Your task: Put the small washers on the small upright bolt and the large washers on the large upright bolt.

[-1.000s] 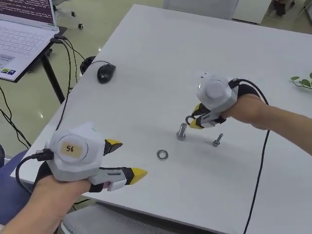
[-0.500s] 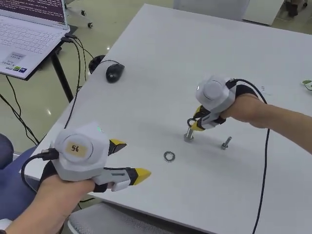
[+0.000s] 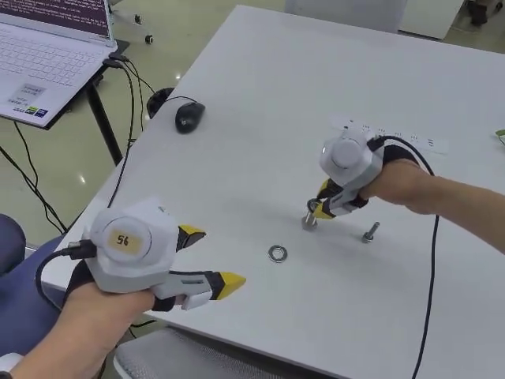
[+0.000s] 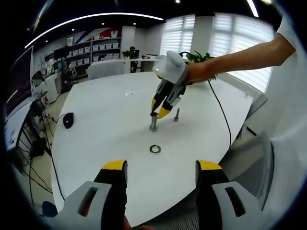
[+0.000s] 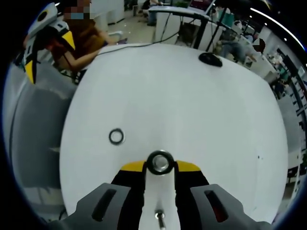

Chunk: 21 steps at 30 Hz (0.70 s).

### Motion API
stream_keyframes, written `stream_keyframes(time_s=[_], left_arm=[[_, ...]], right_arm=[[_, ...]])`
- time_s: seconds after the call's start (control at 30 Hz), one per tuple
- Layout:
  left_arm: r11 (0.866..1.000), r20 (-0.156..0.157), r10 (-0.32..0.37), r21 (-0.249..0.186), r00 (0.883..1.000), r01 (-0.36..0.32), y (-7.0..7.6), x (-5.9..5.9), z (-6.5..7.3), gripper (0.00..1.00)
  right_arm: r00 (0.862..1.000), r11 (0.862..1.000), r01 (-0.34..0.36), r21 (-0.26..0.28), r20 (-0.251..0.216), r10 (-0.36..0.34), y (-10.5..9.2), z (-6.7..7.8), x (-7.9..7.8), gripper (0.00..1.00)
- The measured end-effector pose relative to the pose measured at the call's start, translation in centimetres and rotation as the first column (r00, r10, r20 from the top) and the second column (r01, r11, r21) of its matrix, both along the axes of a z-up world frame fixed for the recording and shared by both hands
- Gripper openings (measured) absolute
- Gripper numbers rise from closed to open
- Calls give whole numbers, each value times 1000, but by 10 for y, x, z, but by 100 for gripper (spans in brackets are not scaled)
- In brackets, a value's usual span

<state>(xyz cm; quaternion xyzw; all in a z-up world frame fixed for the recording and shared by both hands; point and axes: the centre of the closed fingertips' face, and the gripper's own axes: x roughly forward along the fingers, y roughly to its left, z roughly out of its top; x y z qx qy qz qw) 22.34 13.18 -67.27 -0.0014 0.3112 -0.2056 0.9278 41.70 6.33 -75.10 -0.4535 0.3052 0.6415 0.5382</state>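
Between the yellow-tipped jaws of the right gripper (image 3: 316, 210), a large silver metal washer (image 5: 160, 162) is pinched by its rim, with its hole open to that gripper's camera. In the head view the washer sits directly at the top of the large upright steel bolt (image 3: 309, 222). Whether it has slipped over the thread cannot be told. Just beside that bolt, on the person's right, stands the small upright steel bolt (image 3: 370, 233), apart from the gripper.

A loose silver metal washer (image 3: 277, 253) lies flat on the white tabletop (image 3: 260, 103), near the large bolt and on the side towards the person. In the left gripper view it lies between the left gripper's jaws and the large bolt (image 4: 153, 125).

The left gripper (image 3: 211, 257) hovers above the near edge of the table, well apart from the bolts. Its jaws are spread wide with nothing between them.

Farther off, a black computer mouse (image 3: 188, 116) rests near the table's left edge, and an open white laptop (image 3: 39, 55) sits on a separate stand beyond it.
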Motion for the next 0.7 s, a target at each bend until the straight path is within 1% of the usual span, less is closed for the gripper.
stream_keyframes(time_s=[0.2, 0.47, 0.6, 0.7], left_arm=[[1000, -2, 0, 1, 1000, 0, 0, -1, -1, 57], [1000, -4, 6, 2, 1000, -6, 2, -2, -2, 56], [1000, -6, 4, 2, 1000, -4, 2, -3, -2, 56], [1000, -6, 2, 2, 1000, -2, 2, -3, -2, 56]], right_arm=[[1000, 1000, 1, -7, -4, -1, 1, -3, 0, 23], [1000, 999, -5, -32, 9, 6, 2, -12, 0, 23], [1000, 999, -2, -47, 10, 3, 2, -18, 2, 23], [1000, 998, 2, -64, 12, -1, 1, -26, 3, 23]])
